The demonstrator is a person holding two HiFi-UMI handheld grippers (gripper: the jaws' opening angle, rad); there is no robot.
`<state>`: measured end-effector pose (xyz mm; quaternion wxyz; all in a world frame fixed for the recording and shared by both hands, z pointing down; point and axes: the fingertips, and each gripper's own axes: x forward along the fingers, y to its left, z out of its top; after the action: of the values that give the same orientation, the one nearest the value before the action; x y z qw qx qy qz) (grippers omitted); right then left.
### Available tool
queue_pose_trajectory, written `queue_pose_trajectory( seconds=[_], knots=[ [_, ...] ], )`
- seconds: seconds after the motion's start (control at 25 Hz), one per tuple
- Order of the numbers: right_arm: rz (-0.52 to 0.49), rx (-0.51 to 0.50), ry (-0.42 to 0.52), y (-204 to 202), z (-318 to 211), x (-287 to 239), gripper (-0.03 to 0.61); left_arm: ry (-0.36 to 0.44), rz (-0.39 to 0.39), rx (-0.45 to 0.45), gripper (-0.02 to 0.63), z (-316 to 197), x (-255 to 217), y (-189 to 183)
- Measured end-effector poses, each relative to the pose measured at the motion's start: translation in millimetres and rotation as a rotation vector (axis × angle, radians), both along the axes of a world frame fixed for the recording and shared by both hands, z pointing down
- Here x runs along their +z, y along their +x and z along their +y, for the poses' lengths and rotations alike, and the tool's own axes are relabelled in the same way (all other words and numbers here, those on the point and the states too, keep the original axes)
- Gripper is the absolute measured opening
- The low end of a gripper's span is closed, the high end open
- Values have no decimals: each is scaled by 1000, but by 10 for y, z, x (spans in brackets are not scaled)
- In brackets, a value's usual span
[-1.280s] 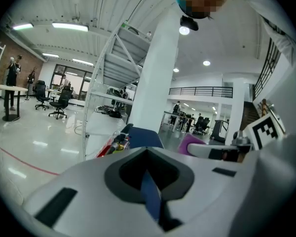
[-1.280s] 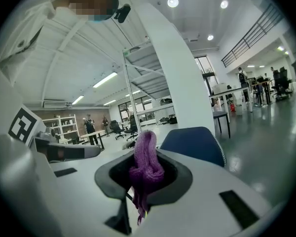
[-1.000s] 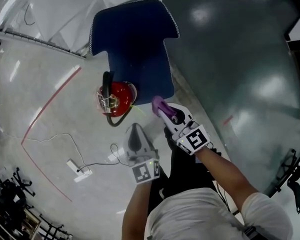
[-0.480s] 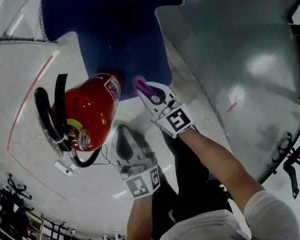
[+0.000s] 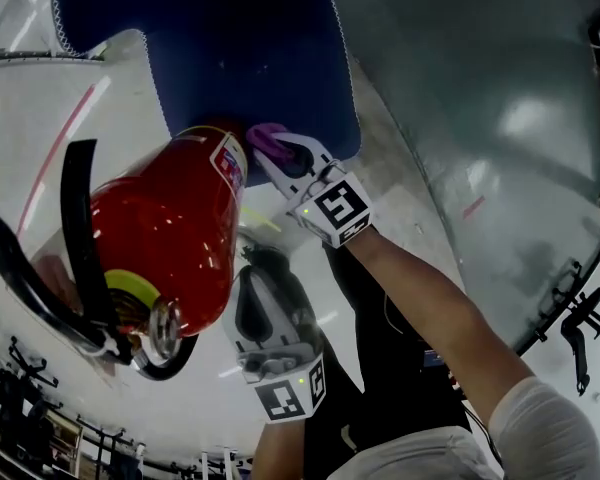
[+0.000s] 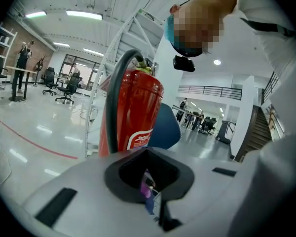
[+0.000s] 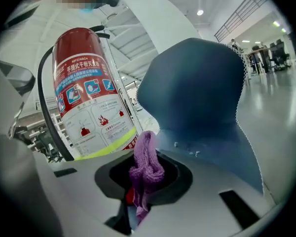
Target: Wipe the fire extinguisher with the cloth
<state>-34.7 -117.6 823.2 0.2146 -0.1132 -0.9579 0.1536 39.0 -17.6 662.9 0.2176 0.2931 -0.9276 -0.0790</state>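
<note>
A glossy pale floor (image 5: 40, 98) with a thin red line (image 5: 65, 143) spreads to the left of the fire extinguisher (image 5: 170, 228), and a darker grey-green stretch of floor (image 5: 480, 88) lies to its right. The left gripper view shows a wide, brightly lit hall behind it, with office chairs (image 6: 64, 85) far off.

The fire extinguisher is red and stands upright. In the head view its top is nearest the camera. A black hose (image 5: 75, 228) curves down its left side, and a white printed label (image 7: 86, 102) with a yellow band along its lower edge faces the right gripper view. Just behind it rises a dark blue fabric shape (image 5: 230, 58) with a white stitched edge.

The right claw (image 5: 272, 153) is just right of the extinguisher's lower body, and its jaws are closed on a bunched purple cloth (image 5: 262, 136). The cloth sticks out past the jaw tips, close to the label. Whether it touches the label cannot be told.

The left claw (image 5: 262, 268) is nearer the person, also just right of the cylinder and pointing toward it. Its jaws are together and grip nothing. Through its opening a sliver of purple shows.
</note>
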Motion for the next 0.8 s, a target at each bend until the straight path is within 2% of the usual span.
queue_pose_trajectory(
  seconds=[0.32, 0.8],
  knots=[
    [-50, -8, -62, -63, 96, -317, 58, 23, -15, 39, 5, -26, -110, 39],
    [-115, 20, -92, 49, 101, -1015, 58, 23, -41, 20, 5, -18, -345, 1]
  ],
)
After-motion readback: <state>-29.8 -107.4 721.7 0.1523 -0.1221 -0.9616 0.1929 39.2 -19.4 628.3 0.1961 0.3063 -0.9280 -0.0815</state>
